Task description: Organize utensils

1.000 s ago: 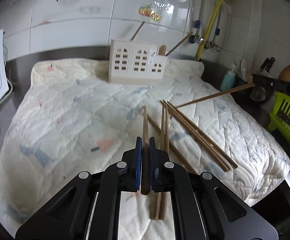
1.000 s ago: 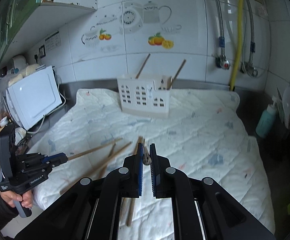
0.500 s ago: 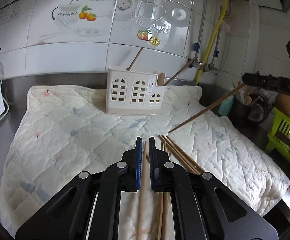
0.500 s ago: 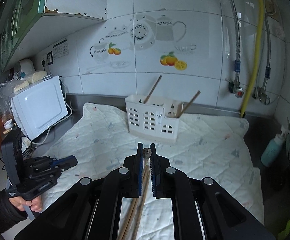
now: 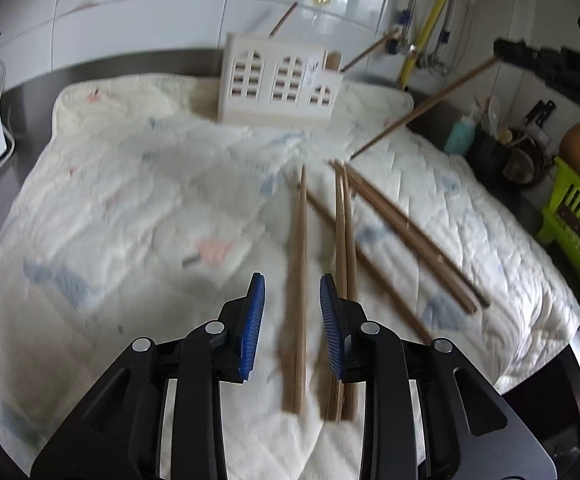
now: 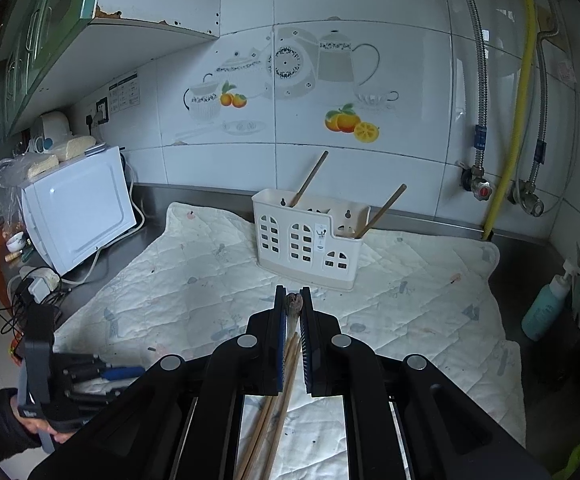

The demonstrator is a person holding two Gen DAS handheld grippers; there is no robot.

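Observation:
Over the quilted cloth [image 5: 138, 208], my left gripper [image 5: 292, 284] has its jaws opening. One wooden chopstick [image 5: 297, 264] lies on the cloth between the blue pads, which do not press on it. Several more chopsticks [image 5: 406, 236] lie just to its right. The white utensil holder [image 5: 278, 80] stands at the back with two chopsticks in it. My right gripper [image 6: 294, 292] is shut on a chopstick [image 6: 294, 303], held in the air short of the holder [image 6: 310, 244]. From the left wrist view this chopstick [image 5: 430, 106] slants down from the right gripper [image 5: 530, 52].
A white microwave [image 6: 78, 208] sits on the left of the steel counter, with cables and an adaptor [image 6: 38, 284] in front. A teal bottle [image 6: 542, 308] and a green basket [image 5: 578, 208] stand to the right. Pipes and a yellow hose [image 6: 518, 100] run down the tiled wall.
My left gripper's jaws have parted, letting go of its chopstick, which now rests on the cloth. The right gripper has lifted its chopstick off the cloth.

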